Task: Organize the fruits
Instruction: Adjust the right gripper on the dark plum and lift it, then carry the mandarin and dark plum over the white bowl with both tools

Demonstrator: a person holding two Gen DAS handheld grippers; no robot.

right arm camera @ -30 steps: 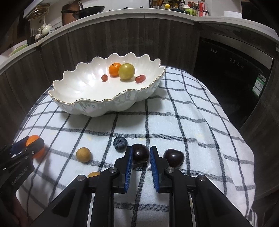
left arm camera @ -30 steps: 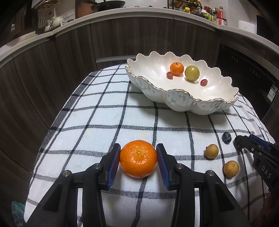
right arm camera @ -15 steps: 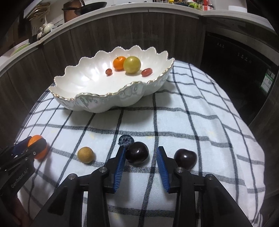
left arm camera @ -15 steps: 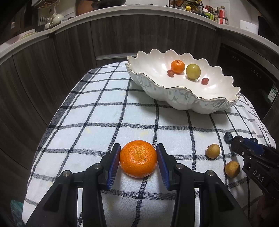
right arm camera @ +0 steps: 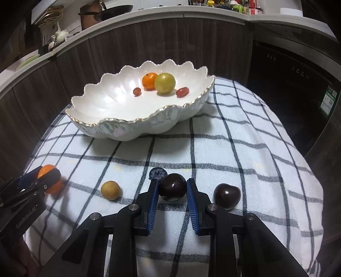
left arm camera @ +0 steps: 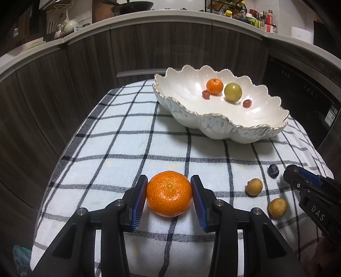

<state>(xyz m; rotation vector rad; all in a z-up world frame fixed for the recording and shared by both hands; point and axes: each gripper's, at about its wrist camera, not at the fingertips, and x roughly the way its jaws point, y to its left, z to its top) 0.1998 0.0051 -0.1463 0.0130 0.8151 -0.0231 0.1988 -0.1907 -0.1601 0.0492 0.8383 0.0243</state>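
Now right gripper (right arm camera: pixel 172 189) narrowed, seemingly pinching dark cherry (right arm camera: pixel 172 189), left gripper (left arm camera: pixel 169 192) still clamping mandarin (left arm camera: pixel 169 193)

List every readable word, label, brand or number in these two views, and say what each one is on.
"DAS": white letters on the black body of the right tongs, seen from the left wrist.
"GenRobot.AI": white letters on the body of the left tongs, seen from the right wrist.
Green sticker on the dark appliance door: too small to read.
Labels on the countertop bottles: too blurred to read.
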